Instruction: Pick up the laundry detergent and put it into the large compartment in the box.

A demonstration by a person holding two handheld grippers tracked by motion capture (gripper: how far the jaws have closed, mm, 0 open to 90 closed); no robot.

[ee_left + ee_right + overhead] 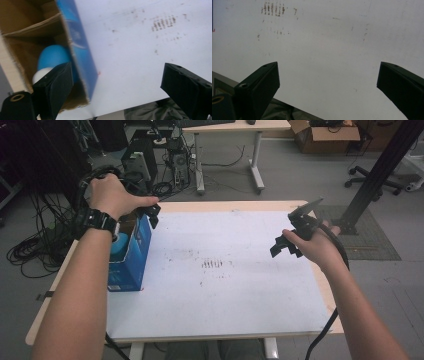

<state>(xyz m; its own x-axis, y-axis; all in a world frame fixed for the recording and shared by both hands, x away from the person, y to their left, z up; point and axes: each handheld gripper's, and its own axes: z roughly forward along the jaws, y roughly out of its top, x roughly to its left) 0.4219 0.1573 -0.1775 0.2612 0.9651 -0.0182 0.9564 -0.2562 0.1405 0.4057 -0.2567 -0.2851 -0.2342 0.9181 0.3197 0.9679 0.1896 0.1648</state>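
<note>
I find my left gripper above the box at the table's nine o'clock, jaws wide, nothing between them. A blue ball lies inside the box. My right gripper hangs at three o'clock, jaws wide, empty.
</note>
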